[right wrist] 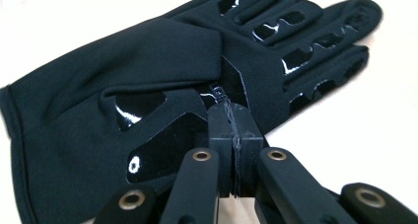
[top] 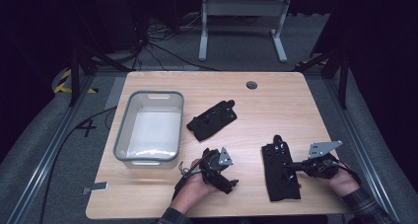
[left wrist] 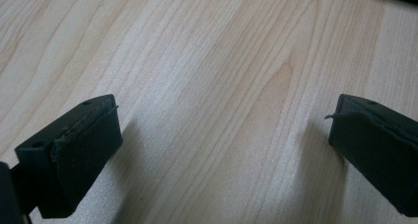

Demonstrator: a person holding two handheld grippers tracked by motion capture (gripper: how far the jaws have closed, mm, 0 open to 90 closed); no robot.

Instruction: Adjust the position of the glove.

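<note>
Pinching the near glove [top: 280,172] with our right gripper [right wrist: 231,118], jaws clamped on its fabric, we judged the step a drag or lift. Left gripper [left wrist: 224,135] sat released over bare table [top: 276,98]. Next probably needed a carry toward the bin [top: 121,130]; the table edge lay close behind, open wood ahead.

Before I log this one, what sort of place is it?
Probably a lab or data-collection workspace rather than a home: a wooden table stands on grey carpet, loose cables trail across the floor behind it, and yellow-black hazard tape marks the left edge. Surroundings are dark.
</note>
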